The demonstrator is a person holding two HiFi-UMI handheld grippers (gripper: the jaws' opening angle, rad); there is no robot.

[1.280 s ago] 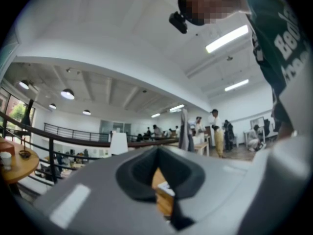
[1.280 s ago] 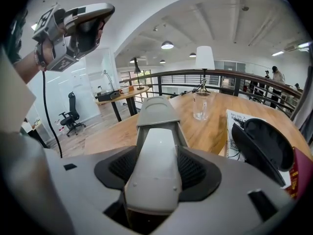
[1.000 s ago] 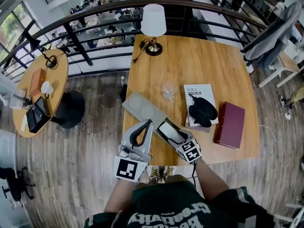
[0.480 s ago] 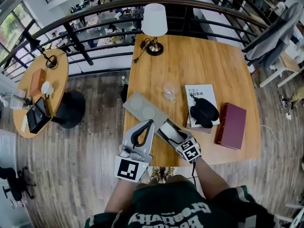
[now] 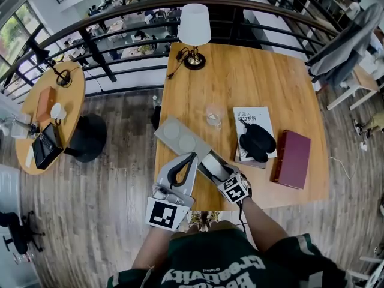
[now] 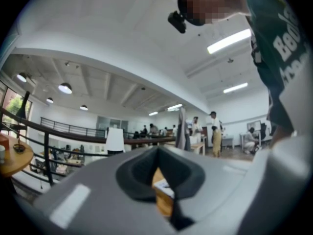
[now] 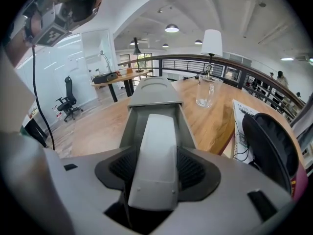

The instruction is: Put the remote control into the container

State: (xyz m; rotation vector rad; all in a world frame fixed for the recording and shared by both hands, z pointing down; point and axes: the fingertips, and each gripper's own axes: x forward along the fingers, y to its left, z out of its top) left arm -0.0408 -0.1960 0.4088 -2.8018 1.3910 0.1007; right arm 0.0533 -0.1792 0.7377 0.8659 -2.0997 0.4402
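Clamping the pale grey oblong remote control between its jaws, my right gripper held it lengthwise over the open trough of the long grey rectangular container. The container lay slantwise near the front left corner of the wooden table. Whether the remote touched the trough's floor I could not tell. My left gripper hovered just beside the right, over that same corner, its jaws closed together on nothing. Farther in stood a clear drinking glass, and a dark red book lay near the right edge.
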